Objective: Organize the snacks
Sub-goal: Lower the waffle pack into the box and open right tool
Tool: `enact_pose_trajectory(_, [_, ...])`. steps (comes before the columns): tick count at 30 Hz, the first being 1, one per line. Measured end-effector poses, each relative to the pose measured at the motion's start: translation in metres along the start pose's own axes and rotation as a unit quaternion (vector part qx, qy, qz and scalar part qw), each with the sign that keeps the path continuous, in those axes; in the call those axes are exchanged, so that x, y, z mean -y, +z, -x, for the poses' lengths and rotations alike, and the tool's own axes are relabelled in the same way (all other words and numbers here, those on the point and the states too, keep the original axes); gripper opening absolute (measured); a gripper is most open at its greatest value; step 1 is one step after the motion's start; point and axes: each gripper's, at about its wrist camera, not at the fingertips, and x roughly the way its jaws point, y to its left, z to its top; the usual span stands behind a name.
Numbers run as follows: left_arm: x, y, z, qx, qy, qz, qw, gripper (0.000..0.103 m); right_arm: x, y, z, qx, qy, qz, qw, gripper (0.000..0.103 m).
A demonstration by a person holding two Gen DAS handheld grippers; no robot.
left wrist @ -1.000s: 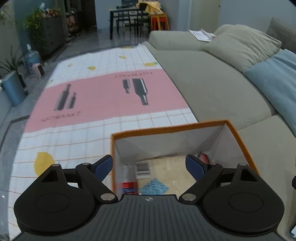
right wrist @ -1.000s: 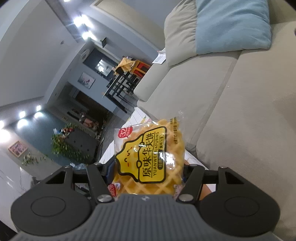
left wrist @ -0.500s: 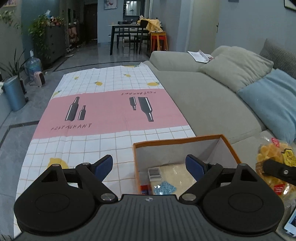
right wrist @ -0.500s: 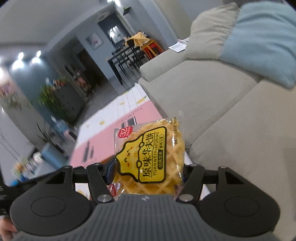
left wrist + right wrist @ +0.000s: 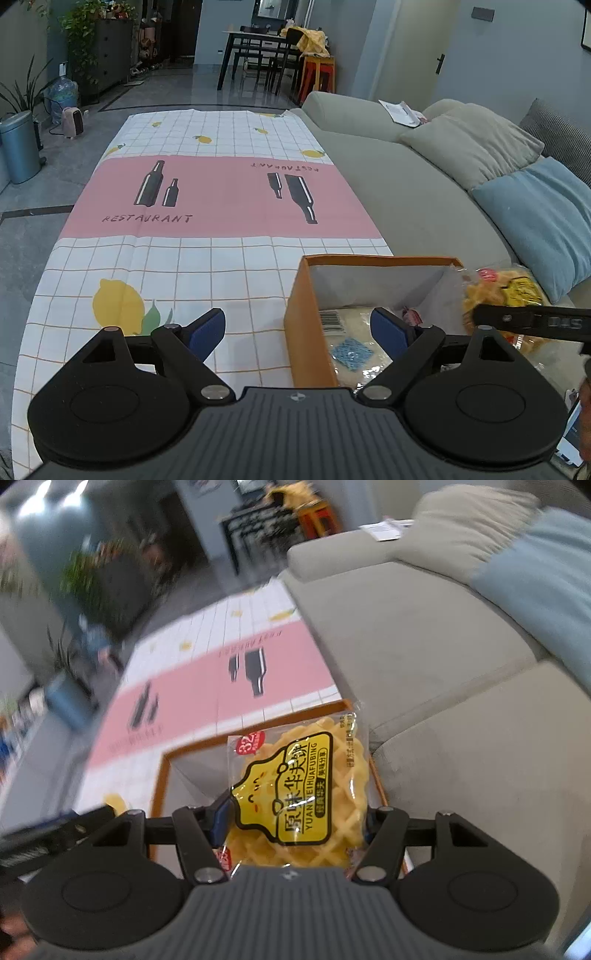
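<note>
Right tongs (image 5: 295,818) clamped on waffle packet (image 5: 299,794), held above orange box (image 5: 162,775). Left tongs (image 5: 297,326) spread, empty, straddling box's near-left wall (image 5: 304,328); packet right of them.

Pink, white and yellow against grey

Orange-rimmed box (image 5: 301,321), white inside; yellow waffle pack (image 5: 299,797) with black lettering; white-checked cloth (image 5: 207,206), pink band, lemon at 8 o'clock; light-blue cushion (image 5: 543,221) at 3 o'clock.

home living room: grey sofa (image 5: 406,192) with cushions (image 5: 476,147) right of the gripper, patterned floor mat (image 5: 221,192) ahead, dining table (image 5: 258,40) and potted plants (image 5: 85,33) beyond.
</note>
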Motion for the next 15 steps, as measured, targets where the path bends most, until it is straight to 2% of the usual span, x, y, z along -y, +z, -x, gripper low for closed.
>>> enact_pose_trajectory(3, [-0.01, -0.002, -0.004, -0.006, 0.003, 0.009, 0.9999, 0.103, -0.01, 0.005, -0.029, -0.039, -0.022, 0.043, 0.998, 0.06])
enact_pose_trajectory(7, [-0.024, -0.004, -0.011, -0.016, -0.004, 0.031, 0.9994, 0.103, -0.028, 0.009, -0.067, -0.067, -0.084, 0.108, 0.988, 0.06])
enact_pose_trajectory(10, [-0.026, -0.004, -0.013, -0.017, 0.0, 0.025, 0.9995, 0.103, -0.039, 0.013, -0.092, -0.087, -0.107, 0.153, 0.978, 0.06])
enact_pose_trajectory(13, [-0.026, -0.005, -0.012, -0.012, -0.002, 0.016, 0.9998, 0.103, -0.044, 0.012, -0.117, -0.109, -0.15, 0.192, 0.964, 0.061])
enact_pose_trajectory(15, [-0.026, -0.006, -0.013, -0.013, -0.002, 0.014, 0.9998, 0.103, -0.045, 0.01, -0.127, -0.118, -0.168, 0.209, 0.956, 0.066])
